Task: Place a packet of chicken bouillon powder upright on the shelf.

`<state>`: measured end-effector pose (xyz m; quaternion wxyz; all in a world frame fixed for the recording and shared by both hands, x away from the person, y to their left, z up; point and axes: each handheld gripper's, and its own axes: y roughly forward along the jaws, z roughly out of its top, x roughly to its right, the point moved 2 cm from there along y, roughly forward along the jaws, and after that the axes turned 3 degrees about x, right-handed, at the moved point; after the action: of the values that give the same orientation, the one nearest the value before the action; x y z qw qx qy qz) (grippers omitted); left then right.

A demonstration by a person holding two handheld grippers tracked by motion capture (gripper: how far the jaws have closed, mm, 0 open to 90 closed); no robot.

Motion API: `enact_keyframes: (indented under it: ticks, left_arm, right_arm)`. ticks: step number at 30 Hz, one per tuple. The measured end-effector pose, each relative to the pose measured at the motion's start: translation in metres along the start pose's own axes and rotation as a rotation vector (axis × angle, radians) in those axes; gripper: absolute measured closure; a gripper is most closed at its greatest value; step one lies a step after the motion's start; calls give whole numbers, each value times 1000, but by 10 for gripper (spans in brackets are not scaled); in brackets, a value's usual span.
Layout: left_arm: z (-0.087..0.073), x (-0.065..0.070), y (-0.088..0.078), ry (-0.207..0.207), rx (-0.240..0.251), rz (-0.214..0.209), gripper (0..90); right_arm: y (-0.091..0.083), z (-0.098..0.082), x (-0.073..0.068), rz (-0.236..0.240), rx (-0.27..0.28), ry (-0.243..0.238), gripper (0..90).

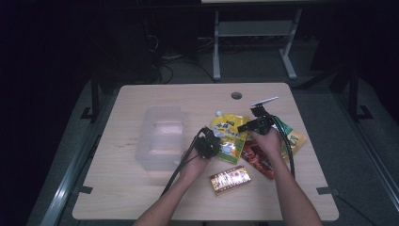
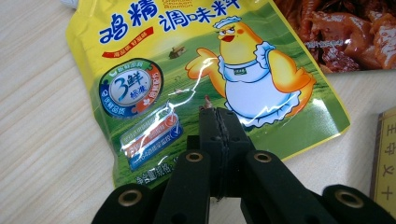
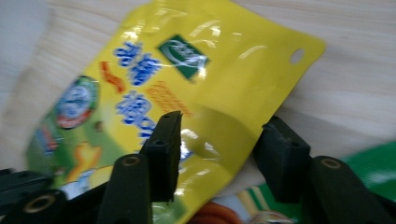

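Note:
A yellow stand-up pouch (image 1: 228, 129) printed with a cartoon chicken lies flat in the middle of the wooden table (image 1: 141, 197). My left gripper (image 1: 217, 146) is at the pouch's near end. In the left gripper view its jaws (image 2: 212, 112) are pressed together just over the pouch (image 2: 187, 60), with nothing between them. My right gripper (image 1: 243, 127) comes in from the pouch's right side. In the right gripper view its jaws (image 3: 219, 140) stand apart astride the pouch's (image 3: 154, 60) edge, and neither pad presses on the pouch.
A clear plastic bin (image 1: 160, 136) stands left of the pouch. A red snack packet (image 1: 256, 157) and a green-and-yellow packet (image 1: 296, 139) lie under my right hand. A gold box (image 1: 229, 179) sits near the front. The table has a cable hole (image 1: 236, 95) at the back.

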<state>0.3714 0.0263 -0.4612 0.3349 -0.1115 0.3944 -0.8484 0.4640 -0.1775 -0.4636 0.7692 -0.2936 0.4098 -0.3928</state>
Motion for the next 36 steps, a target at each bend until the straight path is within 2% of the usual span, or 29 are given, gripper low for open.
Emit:
enact_keyframes:
  ticks: [3, 5, 7, 12, 15, 18, 23, 26, 27, 28, 30, 33, 36]
  left_arm:
    - [0, 1, 0, 13, -12, 2, 897]
    - [0, 1, 0, 15, -15, 0, 897]
    - [1, 1, 1, 21, -19, 3, 897]
    - [1, 1, 1, 21, -18, 2, 896]
    - [1, 0, 1, 23, -17, -2, 896]
    - [1, 0, 0, 25, -14, -4, 882]
    - [2, 1, -2, 15, -2, -19, 825]
    - [2, 1, -5, 12, -4, -37, 772]
    - [3, -1, -7, -9, 6, -61, 765]
    - [3, -1, -7, -9, 6, -61, 760]
    - [4, -3, -14, -58, 39, -91, 744]
    - [7, -3, -23, -61, 68, -99, 734]
    - [8, -3, -27, -62, 76, -99, 724]
  right_arm:
    - [2, 1, -7, -22, -3, -32, 598]
    - [3, 1, -7, -29, -8, -35, 619]
    - [5, 0, -5, -43, -18, -31, 696]
    - [6, -1, -5, -52, -16, -28, 750]
    - [6, 0, -6, -77, -17, -55, 837]
    - [5, 1, -6, -77, -12, -63, 887]
    - [2, 3, -9, -94, -15, -89, 898]
    - [-3, 4, -13, -93, 4, -106, 899]
    - [-5, 4, -14, -84, 20, -103, 899]
    - [-7, 5, -15, -79, 30, -102, 899]
    - [-13, 7, -17, -67, 55, -109, 900]
    - [-22, 9, -24, -58, 90, -132, 900]
    - [-27, 10, -29, -58, 107, -155, 900]
